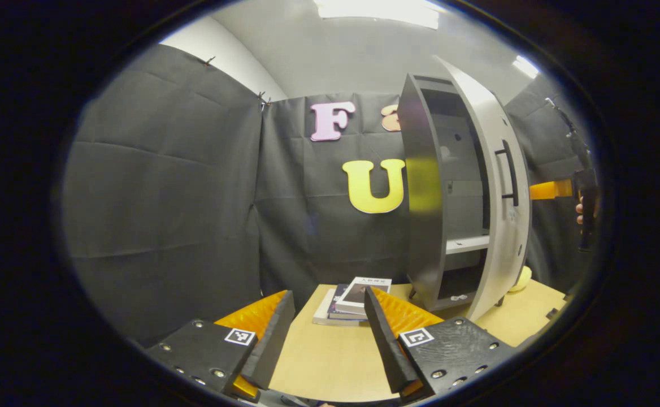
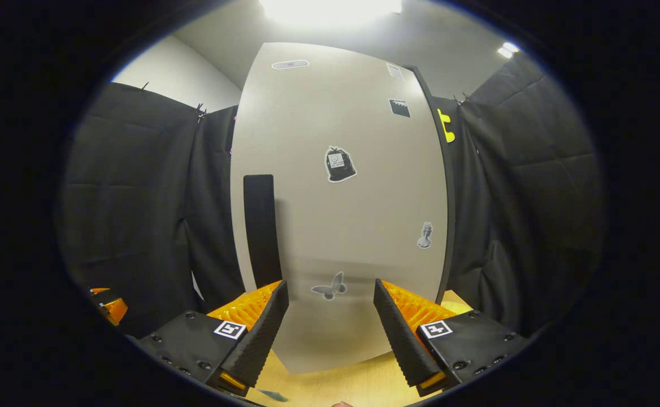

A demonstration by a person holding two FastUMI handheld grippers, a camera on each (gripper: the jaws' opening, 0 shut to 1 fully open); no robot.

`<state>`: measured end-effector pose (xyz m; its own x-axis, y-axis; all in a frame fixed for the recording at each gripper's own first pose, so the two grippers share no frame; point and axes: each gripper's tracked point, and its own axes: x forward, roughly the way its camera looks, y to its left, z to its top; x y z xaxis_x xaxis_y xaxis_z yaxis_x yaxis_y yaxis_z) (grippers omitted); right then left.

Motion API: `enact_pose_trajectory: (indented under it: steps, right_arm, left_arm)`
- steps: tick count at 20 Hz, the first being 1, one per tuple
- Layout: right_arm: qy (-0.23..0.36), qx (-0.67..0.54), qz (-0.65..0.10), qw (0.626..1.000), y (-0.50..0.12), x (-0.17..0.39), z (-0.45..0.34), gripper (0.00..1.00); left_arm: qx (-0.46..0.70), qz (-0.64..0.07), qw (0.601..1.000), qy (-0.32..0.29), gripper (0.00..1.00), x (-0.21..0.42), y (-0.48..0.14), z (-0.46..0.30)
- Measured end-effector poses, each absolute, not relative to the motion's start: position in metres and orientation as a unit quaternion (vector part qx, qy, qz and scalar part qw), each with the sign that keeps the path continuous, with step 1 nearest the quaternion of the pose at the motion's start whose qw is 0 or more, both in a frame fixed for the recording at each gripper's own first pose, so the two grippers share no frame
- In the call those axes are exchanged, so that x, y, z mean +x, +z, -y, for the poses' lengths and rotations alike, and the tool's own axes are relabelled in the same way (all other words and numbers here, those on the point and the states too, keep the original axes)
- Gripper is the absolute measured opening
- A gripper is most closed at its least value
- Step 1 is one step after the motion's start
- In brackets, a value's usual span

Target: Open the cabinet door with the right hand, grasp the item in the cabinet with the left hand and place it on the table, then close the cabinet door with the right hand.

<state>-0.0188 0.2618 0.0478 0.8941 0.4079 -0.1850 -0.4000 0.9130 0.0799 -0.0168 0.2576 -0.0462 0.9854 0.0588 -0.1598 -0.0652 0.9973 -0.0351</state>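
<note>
The dark cabinet (image 1: pixel 423 203) stands on the wooden table (image 1: pixel 330 362) with its grey door (image 1: pixel 508 226) partly open. Inside I see a white shelf (image 1: pixel 467 244) with nothing on it. A stack of books (image 1: pixel 354 301) lies on the table left of the cabinet, just beyond my left gripper (image 1: pixel 329 297), which is open and holds nothing. My right gripper (image 2: pixel 330 285) is open and faces the outer side of the door (image 2: pixel 341 215), right of its black handle (image 2: pixel 262 229). From the left gripper view, the right gripper (image 1: pixel 556 189) reaches up against the door's outer side; contact is unclear.
A yellow object (image 1: pixel 525 278) lies on the table behind the door's lower edge. Several stickers (image 2: pixel 339 164) dot the door face. Black cloth walls close in the booth on all sides. The left gripper (image 2: pixel 107 308) shows low at the far left of the right gripper view.
</note>
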Motion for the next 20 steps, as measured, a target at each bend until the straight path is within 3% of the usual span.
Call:
enact_pose_trajectory:
  steps: [1, 7, 11, 12, 20]
  right_arm:
    - [0.209, 0.02, -0.1, 0.972, 0.046, -0.02, -0.264, 0.96]
    - [0.216, 0.024, -0.099, 0.971, 0.048, -0.023, -0.252, 0.96]
    - [0.22, 0.023, -0.09, 0.971, 0.055, -0.021, -0.226, 0.92]
    - [0.221, 0.024, -0.088, 0.971, 0.057, -0.021, -0.219, 0.96]
    - [0.201, 0.034, -0.072, 0.976, 0.065, -0.005, -0.137, 0.96]
  left_arm:
    - [-0.02, -0.08, 0.996, 0.032, 0.75, -0.016, -0.047, -0.256]
    - [-0.019, -0.073, 0.997, 0.03, 0.77, -0.009, -0.035, -0.236]
    - [-0.02, -0.064, 0.998, 0.02, 0.77, 0.003, -0.024, -0.201]
    - [-0.019, -0.061, 0.998, 0.017, 0.77, 0.006, -0.02, -0.191]
    - [-0.008, -0.042, 0.999, -0.019, 0.75, 0.026, 0.008, -0.096]
